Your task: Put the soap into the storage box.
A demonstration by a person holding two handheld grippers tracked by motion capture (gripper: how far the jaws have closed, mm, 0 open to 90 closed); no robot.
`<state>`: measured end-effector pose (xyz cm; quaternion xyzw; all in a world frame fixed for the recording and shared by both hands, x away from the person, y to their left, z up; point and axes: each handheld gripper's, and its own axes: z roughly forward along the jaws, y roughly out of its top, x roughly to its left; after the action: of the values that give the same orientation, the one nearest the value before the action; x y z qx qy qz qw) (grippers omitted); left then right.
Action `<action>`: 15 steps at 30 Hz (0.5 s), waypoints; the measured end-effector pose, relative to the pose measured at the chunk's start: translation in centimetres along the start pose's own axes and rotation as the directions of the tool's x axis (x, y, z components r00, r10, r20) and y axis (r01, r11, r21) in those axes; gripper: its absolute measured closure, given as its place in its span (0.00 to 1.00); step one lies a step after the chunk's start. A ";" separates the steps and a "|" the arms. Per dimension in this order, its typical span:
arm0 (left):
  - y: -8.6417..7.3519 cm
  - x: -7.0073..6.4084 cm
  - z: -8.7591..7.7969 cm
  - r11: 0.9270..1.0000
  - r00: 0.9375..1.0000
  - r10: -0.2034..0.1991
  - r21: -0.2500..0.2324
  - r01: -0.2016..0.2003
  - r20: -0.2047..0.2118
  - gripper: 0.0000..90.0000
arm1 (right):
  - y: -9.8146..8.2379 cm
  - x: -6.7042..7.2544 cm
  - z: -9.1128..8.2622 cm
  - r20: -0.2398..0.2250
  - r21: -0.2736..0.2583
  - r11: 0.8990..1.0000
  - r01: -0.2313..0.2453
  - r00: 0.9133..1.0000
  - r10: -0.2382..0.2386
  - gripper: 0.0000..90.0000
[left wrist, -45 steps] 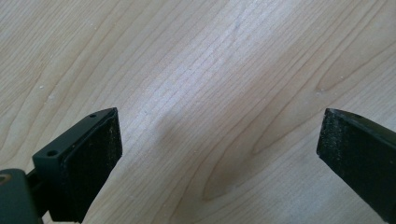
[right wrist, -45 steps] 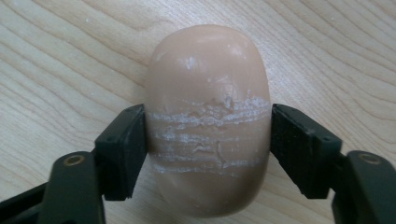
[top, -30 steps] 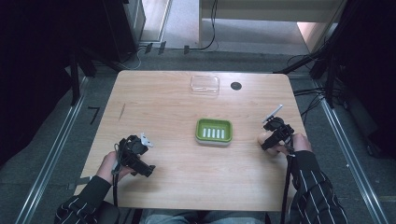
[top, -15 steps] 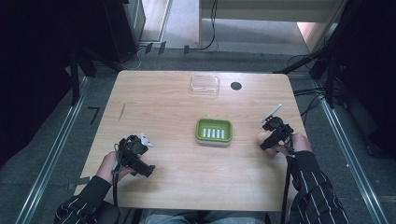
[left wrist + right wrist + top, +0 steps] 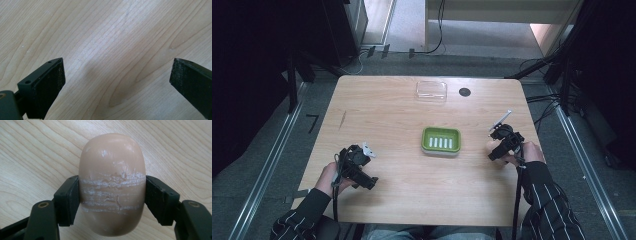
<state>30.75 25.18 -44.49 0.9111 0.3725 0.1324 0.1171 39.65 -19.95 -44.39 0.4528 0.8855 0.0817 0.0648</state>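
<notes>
The right hand-held gripper [image 5: 112, 195] is clamped on the soap [image 5: 112, 182] just right of the green dish [image 5: 441, 140] — likely next a lift and careful carry over. Left hand-held gripper [image 5: 117, 82] gapes empty over the bench [image 5: 387, 110].

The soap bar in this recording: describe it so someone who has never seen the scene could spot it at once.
Start at the wooden table and go to its right side, right of the green soap dish. There the right gripper is shut on the soap bar. It is a smooth, rounded, peach-coloured oval with whitish horizontal scrape marks across its middle, unlike the clear lid at the far edge.
</notes>
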 end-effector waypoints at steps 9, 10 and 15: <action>0.0 0.0 0.0 1.000 1.000 -0.001 -0.002 0.001 -0.001 0.01 | 0.4 0.5 -1.0 0.003 -0.024 1.000 0.017 1.000 -0.017 0.37; 0.0 0.0 0.1 1.000 1.000 -0.003 -0.003 0.003 -0.001 0.01 | 0.5 0.5 -1.1 0.005 -0.027 0.999 0.018 1.000 -0.017 0.37; 0.0 0.0 0.1 1.000 1.000 -0.002 -0.002 0.002 0.000 0.01 | 0.8 0.9 -1.7 0.002 -0.036 0.999 0.025 1.000 -0.025 0.37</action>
<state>30.77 25.13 -44.57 0.9106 0.3731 0.1326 0.1184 39.47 -18.92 -42.65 0.4407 0.8893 0.0965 0.0747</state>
